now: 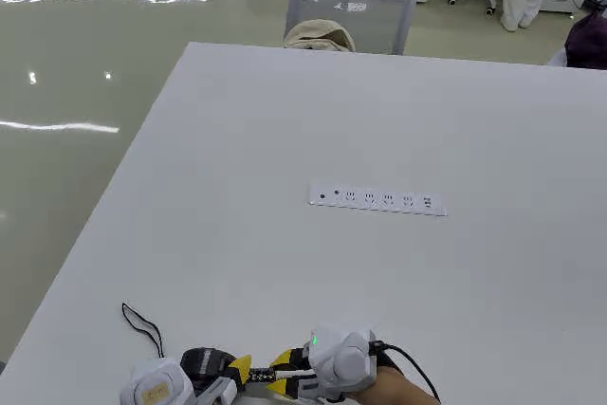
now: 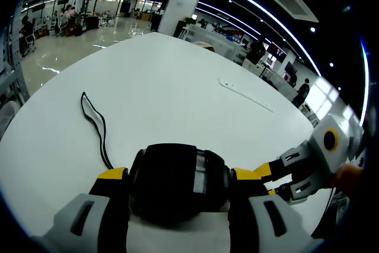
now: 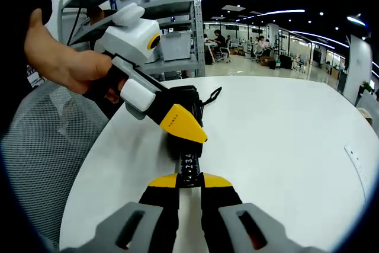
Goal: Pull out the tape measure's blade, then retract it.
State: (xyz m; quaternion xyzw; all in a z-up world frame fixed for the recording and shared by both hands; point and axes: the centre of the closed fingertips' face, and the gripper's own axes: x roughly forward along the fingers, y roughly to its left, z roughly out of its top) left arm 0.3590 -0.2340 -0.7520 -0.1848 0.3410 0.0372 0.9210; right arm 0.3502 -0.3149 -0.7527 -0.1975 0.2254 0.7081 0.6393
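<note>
A big white table (image 1: 237,168) has a long white power strip (image 1: 377,200) lying flat in the middle, well apart from the grippers. At the far edge of the table stands a grey mesh chair (image 1: 351,2) with something beige on it. In the right gripper view there is another mesh chair (image 3: 41,146) close by and shelves with boxes (image 3: 160,4) behind. A thin black strap (image 2: 95,119) lies in a loop on the table, and it runs back to the tape measure. The tape measure (image 2: 172,164) is a black case at the near edge of the table, close to the person. The left gripper (image 2: 179,179) has its two yellow-tipped jaws squeezed tight on the sides of the case. A hand (image 3: 59,57) holds this gripper. A short bit of the blade (image 3: 188,161) is out of the case, and you can see black numbers on it. The right gripper (image 3: 188,181) has its jaws pinched together on the blade. The two grippers are very near each other, and one yellow jaw of the left gripper sits over the spot where the blade leaves the case. In the head view the blade runs sideways along the near edge of the table, from the case on the left to the right gripper on the right. It lies low, just over the table.
</note>
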